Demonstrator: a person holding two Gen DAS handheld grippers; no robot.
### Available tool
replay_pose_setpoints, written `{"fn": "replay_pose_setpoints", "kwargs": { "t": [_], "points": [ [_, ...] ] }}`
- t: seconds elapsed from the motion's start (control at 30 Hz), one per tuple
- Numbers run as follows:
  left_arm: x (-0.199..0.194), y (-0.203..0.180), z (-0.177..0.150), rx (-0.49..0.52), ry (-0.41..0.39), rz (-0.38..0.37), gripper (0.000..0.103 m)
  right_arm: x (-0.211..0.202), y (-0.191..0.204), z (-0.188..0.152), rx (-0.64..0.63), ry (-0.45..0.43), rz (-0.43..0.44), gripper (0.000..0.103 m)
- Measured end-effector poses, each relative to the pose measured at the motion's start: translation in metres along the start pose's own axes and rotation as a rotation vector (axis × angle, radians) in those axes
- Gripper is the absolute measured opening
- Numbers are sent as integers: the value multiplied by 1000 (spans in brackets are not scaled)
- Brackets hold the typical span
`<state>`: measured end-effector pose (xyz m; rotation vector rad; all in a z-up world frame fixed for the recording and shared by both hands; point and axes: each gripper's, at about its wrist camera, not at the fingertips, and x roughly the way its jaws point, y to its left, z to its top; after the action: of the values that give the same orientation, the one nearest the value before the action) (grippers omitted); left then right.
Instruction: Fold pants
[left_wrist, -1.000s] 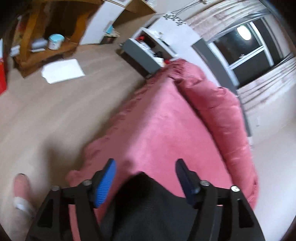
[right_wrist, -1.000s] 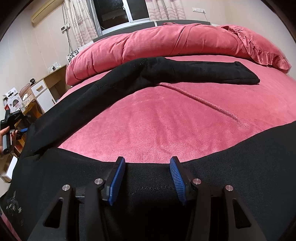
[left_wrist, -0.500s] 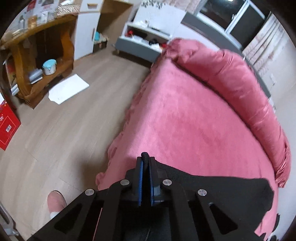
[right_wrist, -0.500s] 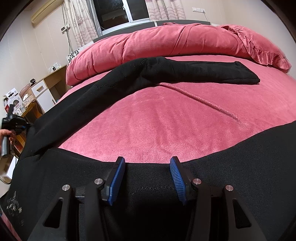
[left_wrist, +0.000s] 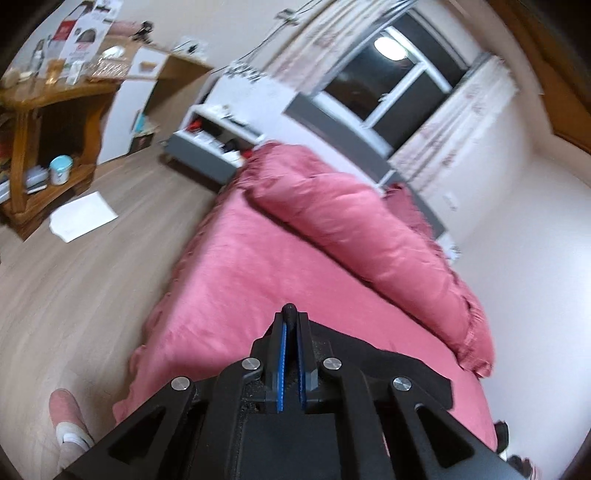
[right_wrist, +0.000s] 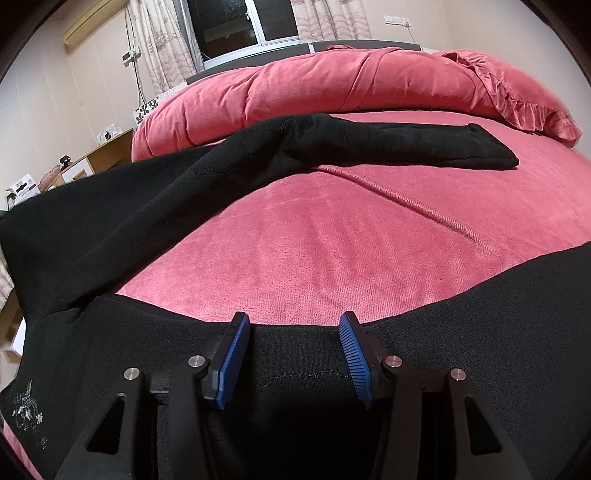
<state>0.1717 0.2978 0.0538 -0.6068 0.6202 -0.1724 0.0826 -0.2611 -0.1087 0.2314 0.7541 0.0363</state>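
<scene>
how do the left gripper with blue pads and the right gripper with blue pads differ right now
The left gripper has its jaws shut, pinching a fold of the black pants; the right gripper stands open, the waistband lying unclamped between its pads. The left gripper looks across the pink bed to the wooden floor; the right looks along the bed. Both have black frames.

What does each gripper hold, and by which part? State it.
Left gripper: shut on an edge of the pants. Right gripper: open astride their edge, gripping nothing.
</scene>
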Motion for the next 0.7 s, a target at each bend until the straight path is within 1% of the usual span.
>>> {"fn": "replay_pose_setpoints", "kwargs": {
  "t": [0.1, 0.17, 0.27, 0.33, 0.4, 0.47, 0.5, 0.53, 0.57, 0.6, 0.7],
  "points": [
    [-29, -11, -19, 6, -8, -44, 4, 0, 0, 0, -1, 0, -1, 52],
    [-48, -13, -37, -11, -16, -72, 4, 0, 1, 0, -2, 1, -3, 52],
    [-73, -12, -66, -39, -30, -94, 4, 0, 3, 2, -13, 16, -15, 53],
    [-89, -9, -91, -74, -30, -105, 4, 0, 7, 7, -26, 52, -32, 56],
    [-99, -6, -115, -101, -12, -104, 4, -3, 12, 16, -29, 100, -42, 61],
    [-102, 0, -138, -120, 12, -92, 4, -11, 16, 28, -1, 91, -4, 61],
    [-103, 3, -150, -127, 29, -85, 4, -17, 20, 38, 19, 67, 29, 62],
    [-102, 6, -159, -129, 42, -75, 4, -21, 24, 48, 33, 51, 53, 64],
    [-103, 8, -169, -133, 58, -65, 4, -22, 29, 59, 45, 39, 79, 69],
    [-102, 11, -180, -150, 76, -65, 4, -20, 36, 76, 56, 35, 121, 73],
    [-101, 14, -195, -181, 90, -62, 4, -3, 51, 112, 104, 64, 211, 77]
  ]
}}
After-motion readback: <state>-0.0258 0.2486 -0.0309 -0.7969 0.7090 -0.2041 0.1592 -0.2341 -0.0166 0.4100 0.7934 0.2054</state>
